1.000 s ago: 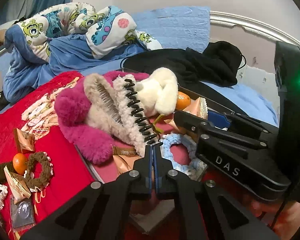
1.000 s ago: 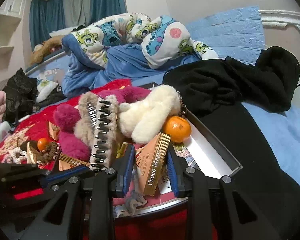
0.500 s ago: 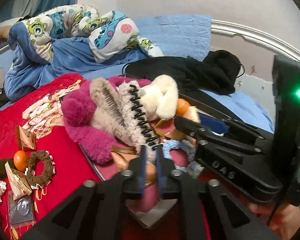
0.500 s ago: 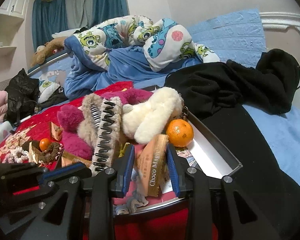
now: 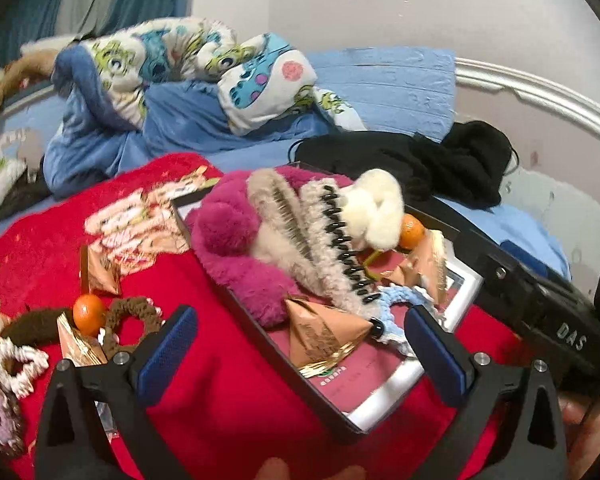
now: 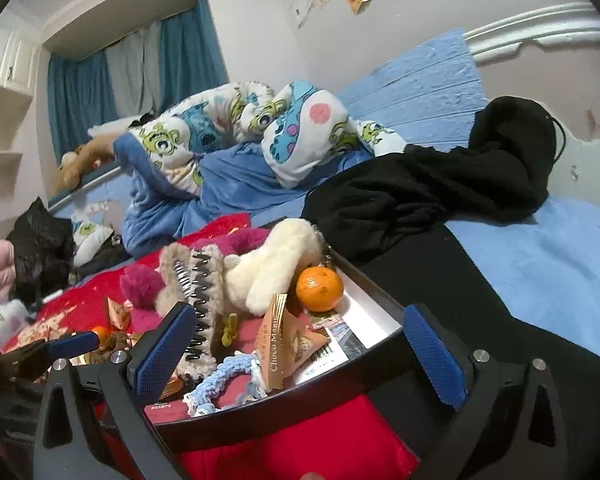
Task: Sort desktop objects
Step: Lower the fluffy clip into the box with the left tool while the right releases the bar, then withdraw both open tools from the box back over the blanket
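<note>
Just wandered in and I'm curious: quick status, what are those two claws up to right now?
Left claw and right claw just opened wide, both empty. Snack packets dropped in tray: one, Choco Magic one. Tray crowded with furry clips; nothing blocking.

Tray (image 5: 328,420) crowded: plush hair clips (image 5: 260,248) piled at far end, gold snack packets (image 5: 320,332) and blue scrunchie (image 5: 396,300) at near end. Bare tray floor (image 6: 374,312) only along right wall, beside tangerine (image 6: 319,288). Red cloth (image 5: 204,392) left of tray open; clutter further left
</note>
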{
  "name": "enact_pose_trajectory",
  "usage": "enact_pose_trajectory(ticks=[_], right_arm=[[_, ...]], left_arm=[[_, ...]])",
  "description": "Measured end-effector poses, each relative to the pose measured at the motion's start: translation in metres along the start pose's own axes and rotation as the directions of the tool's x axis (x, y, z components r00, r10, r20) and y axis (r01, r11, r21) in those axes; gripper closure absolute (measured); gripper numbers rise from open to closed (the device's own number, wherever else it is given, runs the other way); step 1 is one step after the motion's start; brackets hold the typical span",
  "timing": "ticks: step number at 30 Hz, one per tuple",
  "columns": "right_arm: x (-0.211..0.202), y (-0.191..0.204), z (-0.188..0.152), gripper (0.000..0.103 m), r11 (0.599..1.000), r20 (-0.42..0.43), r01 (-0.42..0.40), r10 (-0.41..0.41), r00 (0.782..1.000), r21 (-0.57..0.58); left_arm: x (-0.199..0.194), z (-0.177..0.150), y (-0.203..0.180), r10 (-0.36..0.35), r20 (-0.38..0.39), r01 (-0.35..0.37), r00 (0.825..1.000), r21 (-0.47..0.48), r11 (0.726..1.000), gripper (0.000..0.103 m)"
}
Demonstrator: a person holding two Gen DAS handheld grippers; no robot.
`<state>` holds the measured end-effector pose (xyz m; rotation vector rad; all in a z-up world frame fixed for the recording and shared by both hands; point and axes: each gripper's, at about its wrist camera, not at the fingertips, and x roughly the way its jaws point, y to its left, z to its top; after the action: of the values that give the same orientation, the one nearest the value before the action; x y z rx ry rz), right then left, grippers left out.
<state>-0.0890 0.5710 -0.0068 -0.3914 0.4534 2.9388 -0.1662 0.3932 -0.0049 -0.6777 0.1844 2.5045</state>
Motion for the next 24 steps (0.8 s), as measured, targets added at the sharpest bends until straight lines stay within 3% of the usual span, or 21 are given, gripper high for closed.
enact_pose_trajectory(ticks=[5, 7, 14, 17, 20, 24], right_arm=[[-0.002, 0.001, -0.002, 0.0, 1.0, -0.005, 0.019, -0.019, 1.0, 0.005], [-0.002, 0.0, -0.003, 0.0, 1.0, -0.011, 0.027, -0.027, 1.0, 0.004], [-0.018, 0.007, -0.013, 0.0, 0.998, -0.003, 0.059, -0.059, 0.998, -0.014], [-0.033, 0.011, -0.019, 0.0, 0.997, 0.033, 0.075, -0.074, 0.997, -0.005], [-0.056, 0.02, -0.027, 0.0, 0.998, 0.073, 0.064, -0.063, 0.995, -0.013], [-0.059, 0.042, -0.057, 0.0, 0.998, -0.039, 0.034, -0.037, 0.999, -0.052]], left_arm=[[-0.005, -0.004, -0.019, -0.002, -0.006, 0.003, 1.0, 0.086, 0.996, 0.0], [-0.002, -0.005, -0.024, -0.006, -0.049, 0.011, 0.999, 0.11, 0.994, 0.0], [-0.004, -0.002, -0.012, 0.028, -0.115, -0.02, 0.993, 0.064, 0.998, 0.0], [-0.015, 0.003, 0.0, 0.076, -0.101, -0.069, 0.992, 0.076, 0.995, 0.0], [-0.039, 0.007, 0.028, 0.039, -0.088, -0.039, 0.995, 0.004, 0.999, 0.0], [-0.083, 0.005, 0.069, 0.144, -0.025, -0.144, 0.989, 0.021, 0.989, 0.0]])
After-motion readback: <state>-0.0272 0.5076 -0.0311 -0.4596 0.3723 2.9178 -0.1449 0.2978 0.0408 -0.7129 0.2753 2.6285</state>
